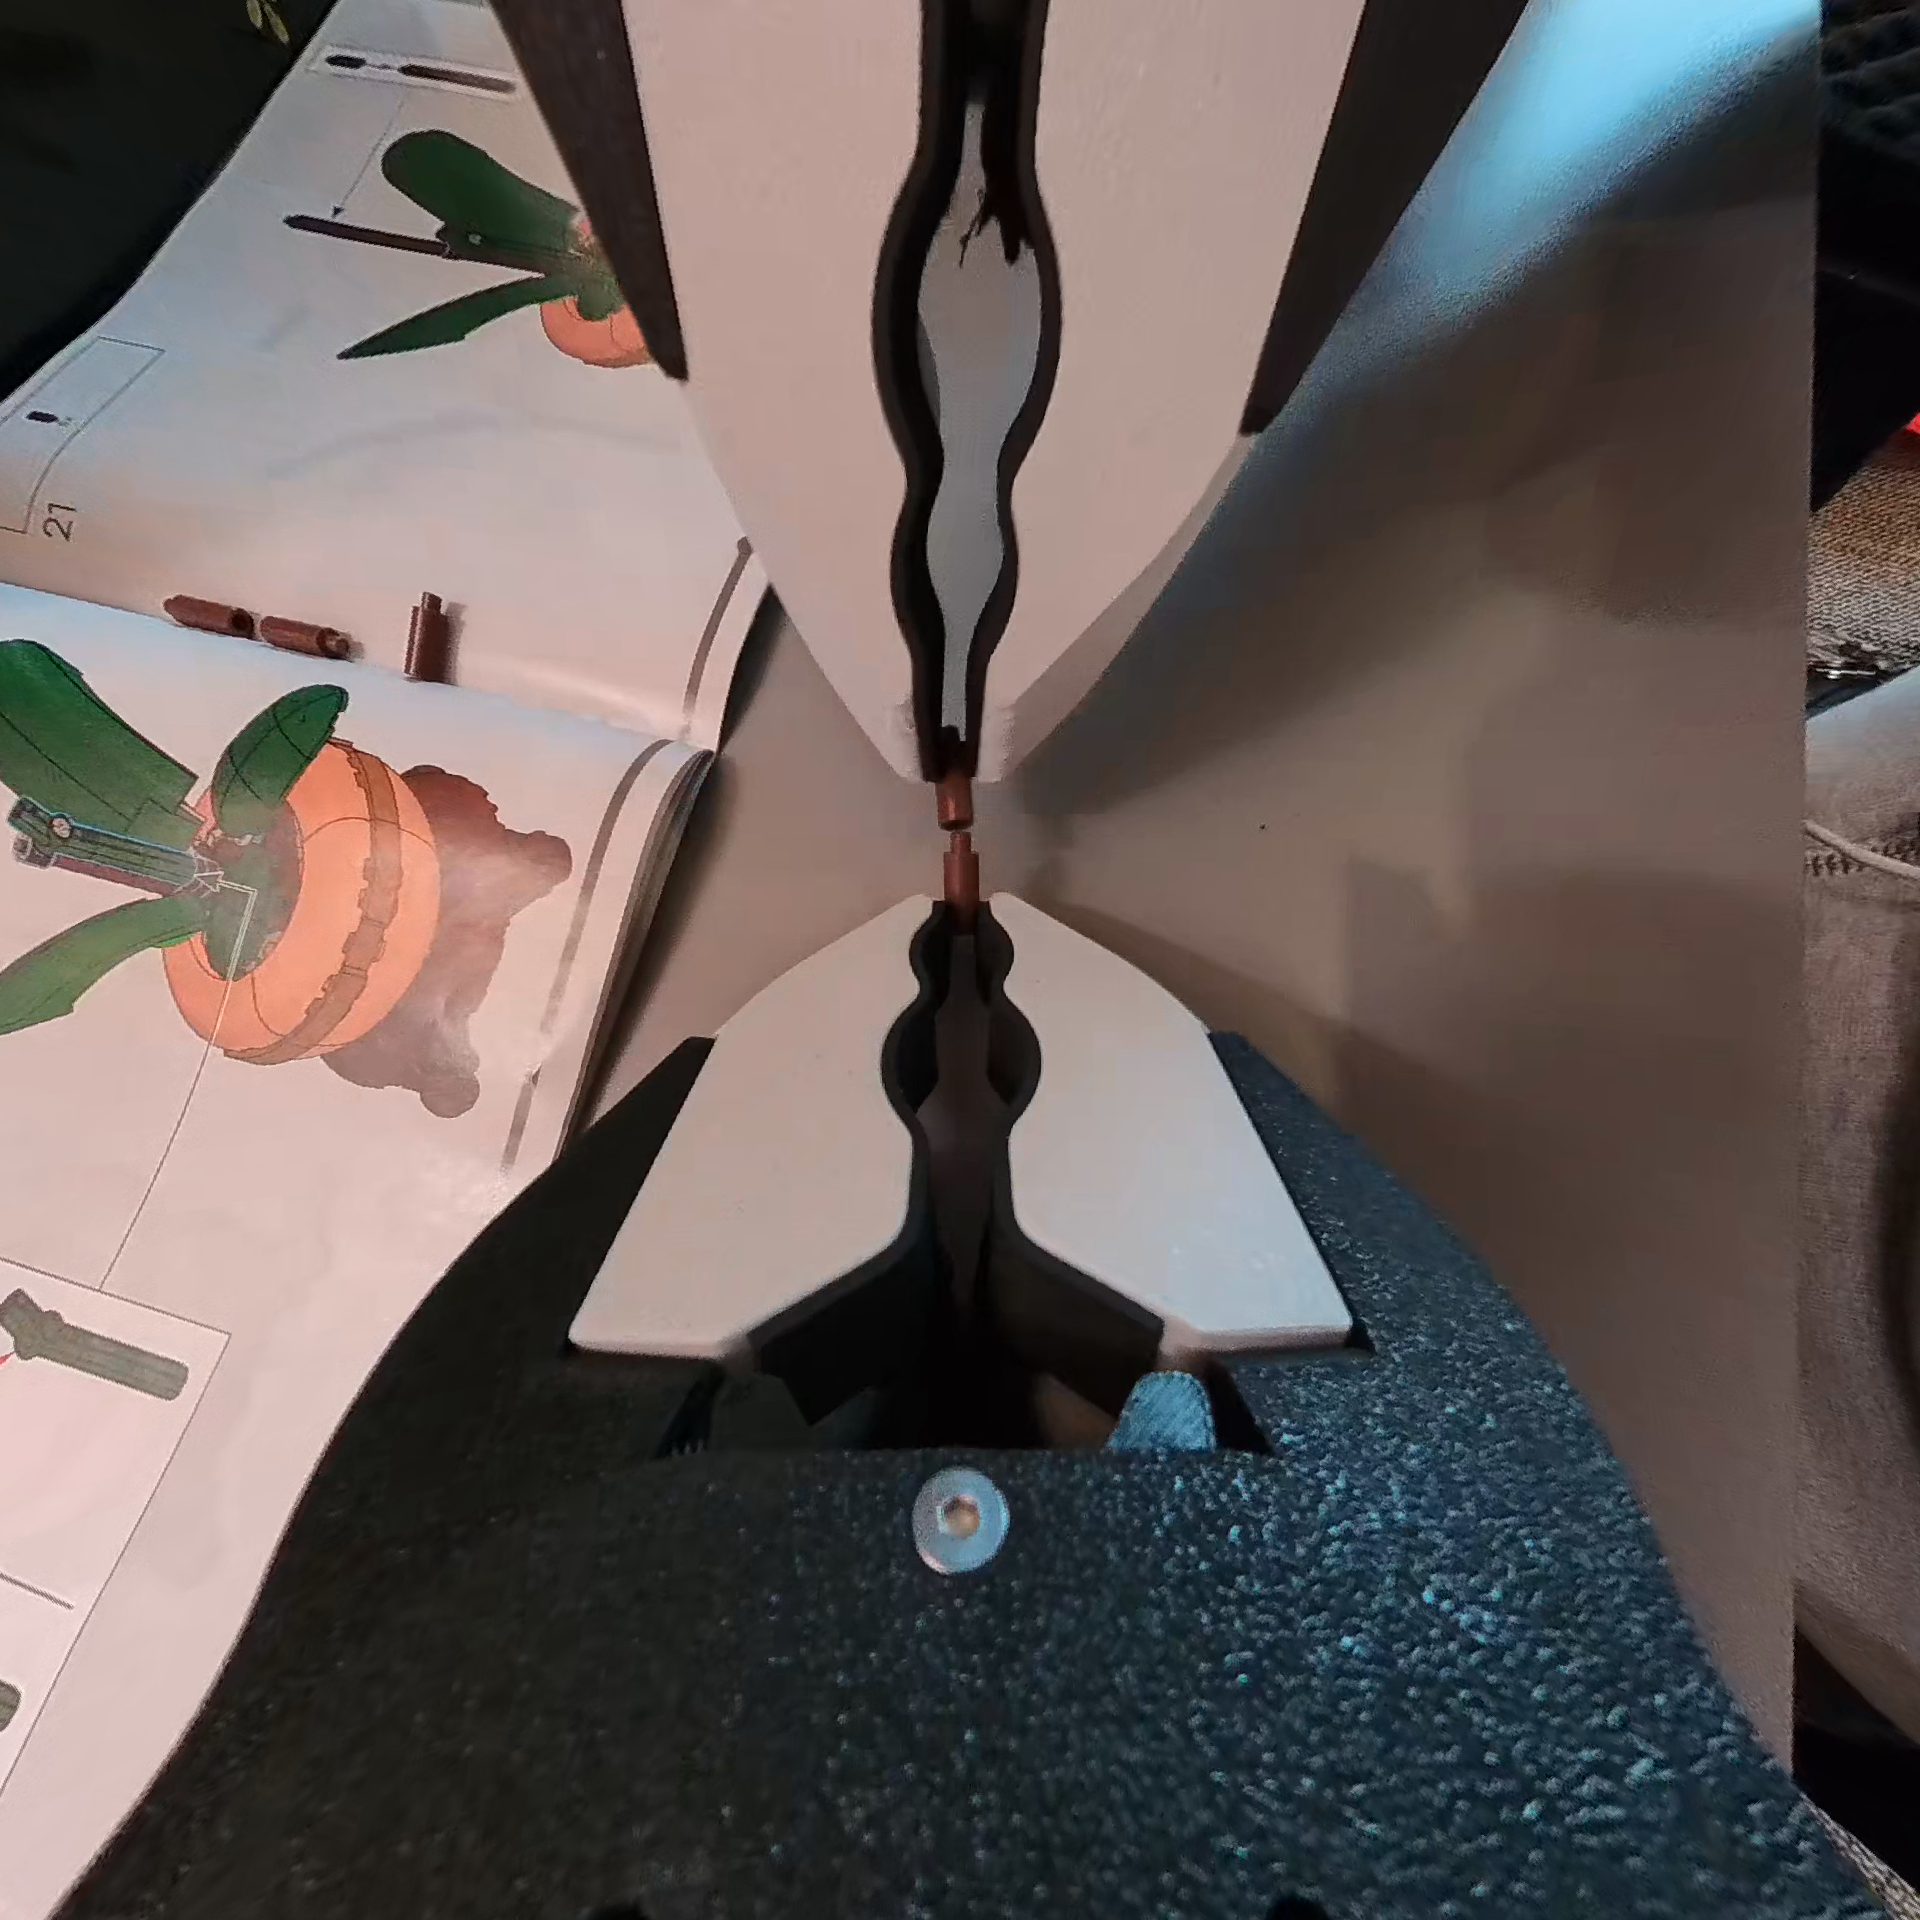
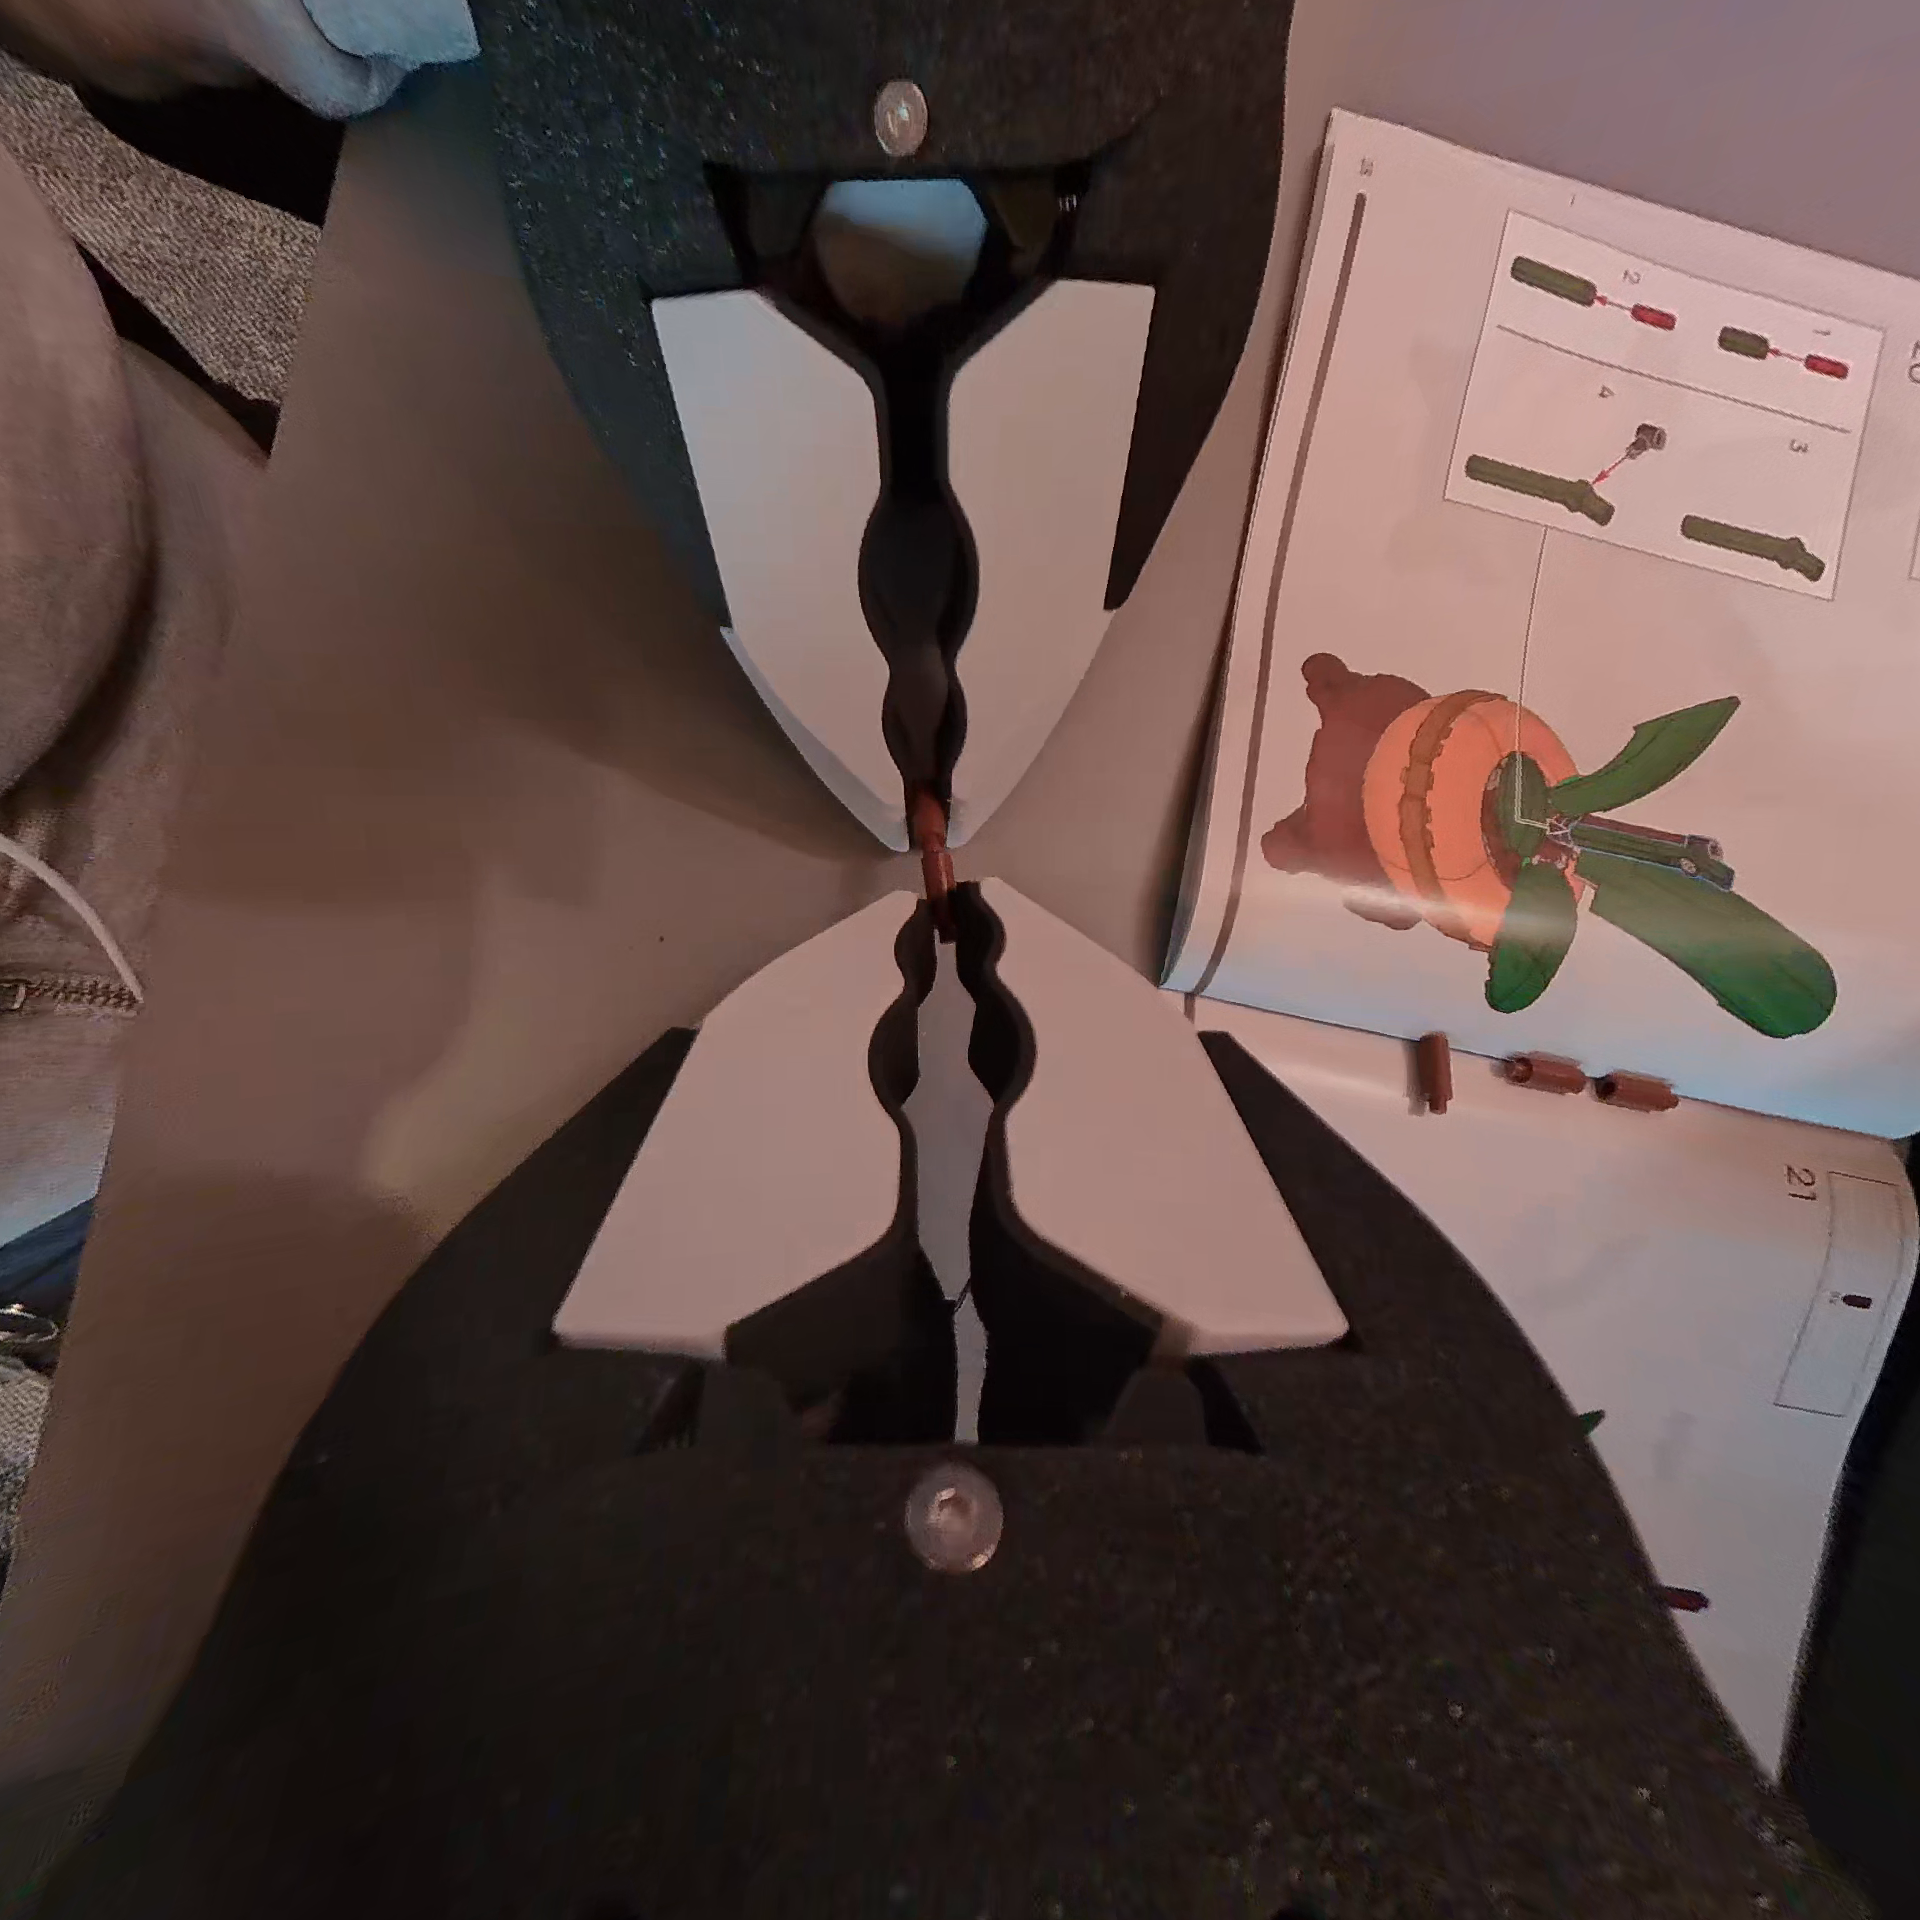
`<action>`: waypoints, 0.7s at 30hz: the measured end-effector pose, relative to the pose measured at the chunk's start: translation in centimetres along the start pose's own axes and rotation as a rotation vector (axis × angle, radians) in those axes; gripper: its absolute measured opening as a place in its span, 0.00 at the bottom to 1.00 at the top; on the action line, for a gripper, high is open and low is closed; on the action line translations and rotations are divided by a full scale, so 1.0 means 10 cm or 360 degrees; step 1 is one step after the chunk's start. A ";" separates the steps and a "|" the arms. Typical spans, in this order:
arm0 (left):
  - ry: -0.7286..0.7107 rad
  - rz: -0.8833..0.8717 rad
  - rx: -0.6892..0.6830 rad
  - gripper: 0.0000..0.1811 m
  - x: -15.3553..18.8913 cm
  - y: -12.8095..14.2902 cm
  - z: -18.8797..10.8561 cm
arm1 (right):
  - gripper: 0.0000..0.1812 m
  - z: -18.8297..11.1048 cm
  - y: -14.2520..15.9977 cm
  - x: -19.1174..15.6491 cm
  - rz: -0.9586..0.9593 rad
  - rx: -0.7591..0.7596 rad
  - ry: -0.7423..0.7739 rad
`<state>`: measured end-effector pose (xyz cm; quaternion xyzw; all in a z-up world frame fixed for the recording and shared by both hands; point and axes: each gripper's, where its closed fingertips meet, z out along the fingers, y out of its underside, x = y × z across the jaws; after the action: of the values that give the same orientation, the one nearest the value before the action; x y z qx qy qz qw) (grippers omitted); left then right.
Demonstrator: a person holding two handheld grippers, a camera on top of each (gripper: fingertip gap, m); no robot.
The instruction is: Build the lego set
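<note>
My left gripper (image 1: pixel 961 916) is shut on a small brown cylindrical Lego peg (image 1: pixel 958 871) that sticks out past its tips. My right gripper (image 2: pixel 945 906) is shut on a second brown peg (image 2: pixel 941 878). The two grippers face each other tip to tip above the grey table. In the left wrist view the right gripper (image 1: pixel 954 767) comes in from the top with its peg (image 1: pixel 952 804), and a thin gap shows between the two pegs. In the right wrist view the left gripper (image 2: pixel 928 831) is at the top and the pegs look end to end.
An open instruction booklet (image 1: pixel 312 499) lies on the table, also in the right wrist view (image 2: pixel 1351 1195). Three loose brown pegs (image 1: pixel 304 636) (image 2: pixel 1545 1073) lie near its fold. A small dark piece (image 2: pixel 1683 1600) lies by the booklet's edge. A person's grey garment (image 2: pixel 62 727) is close by. Both grippers' tips are close together, under 4 cm apart.
</note>
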<state>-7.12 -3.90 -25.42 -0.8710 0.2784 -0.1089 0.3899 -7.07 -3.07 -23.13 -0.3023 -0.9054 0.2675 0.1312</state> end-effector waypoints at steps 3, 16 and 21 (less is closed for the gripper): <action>-0.0002 0.0005 0.0001 0.02 0.00 0.00 0.00 | 0.02 0.00 0.00 -0.01 -0.0025 -0.0064 -0.0015; -0.0054 -0.0002 -0.0008 0.02 -0.02 -0.02 0.01 | 0.02 -0.01 -0.01 0.01 -0.0070 -0.0226 0.0004; -0.0051 -0.0024 -0.0023 0.02 -0.01 -0.02 0.01 | 0.02 0.04 0.02 0.01 -0.0066 -0.0302 -0.0006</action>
<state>-7.08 -3.65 -25.35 -0.8775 0.2663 -0.0960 0.3870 -7.18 -3.08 -23.55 -0.2940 -0.9330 0.1784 0.1059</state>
